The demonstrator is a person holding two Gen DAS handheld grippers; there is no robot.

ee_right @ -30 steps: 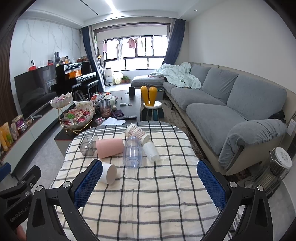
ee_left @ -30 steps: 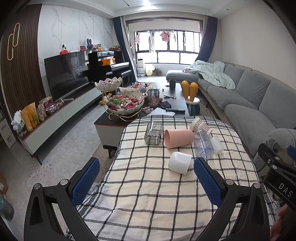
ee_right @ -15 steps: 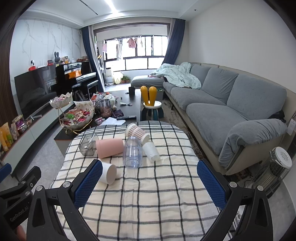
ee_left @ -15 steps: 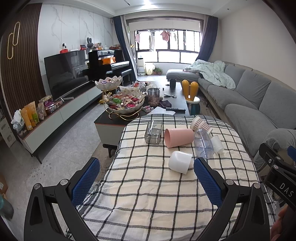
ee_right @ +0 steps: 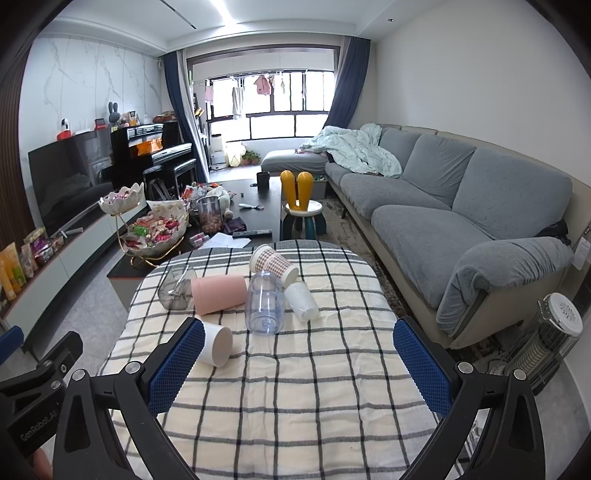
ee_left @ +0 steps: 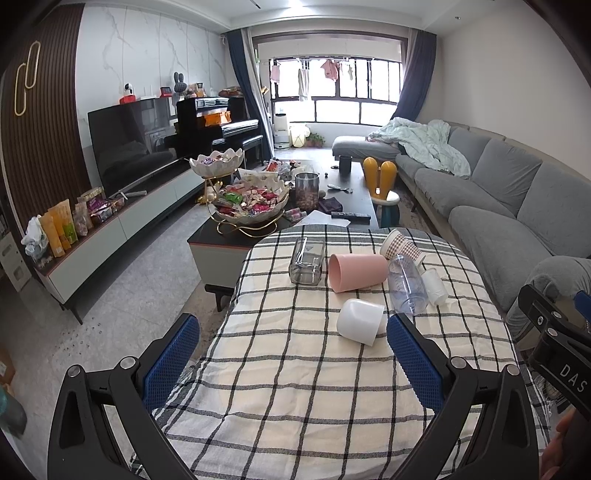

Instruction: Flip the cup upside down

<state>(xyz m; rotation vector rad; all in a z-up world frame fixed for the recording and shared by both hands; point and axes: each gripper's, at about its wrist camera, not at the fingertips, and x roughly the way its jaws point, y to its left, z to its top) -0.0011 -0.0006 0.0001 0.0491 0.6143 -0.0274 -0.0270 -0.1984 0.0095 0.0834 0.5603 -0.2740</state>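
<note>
Six cups lie tipped on the checked table (ee_left: 295,387), none gripped yet.
Both claws, left (ee_left: 291,354) and right (ee_right: 299,362), hang released; the white cup (ee_left: 360,321), frame centre, is nearest: I'd pinch its wall mid-body, lift, then rotate rim-down.

**Daylit room, sharp frames, heavy fisheye bend**

Both wrist views are bright and evenly lit. Daylight pours through the window (ee_left: 334,99) at twelve o'clock, where the panes blow out to near white. A ceiling light strip (ee_right: 225,9) adds glare at the top of the right view. Shadows under the cups on the checked tablecloth (ee_left: 295,369) are soft and faint. The television screen (ee_left: 129,144) at ten o'clock carries dull reflections. Focus is crisp throughout, without motion blur. Straight walls bow outward, and dark vignetting fills every corner.
</note>
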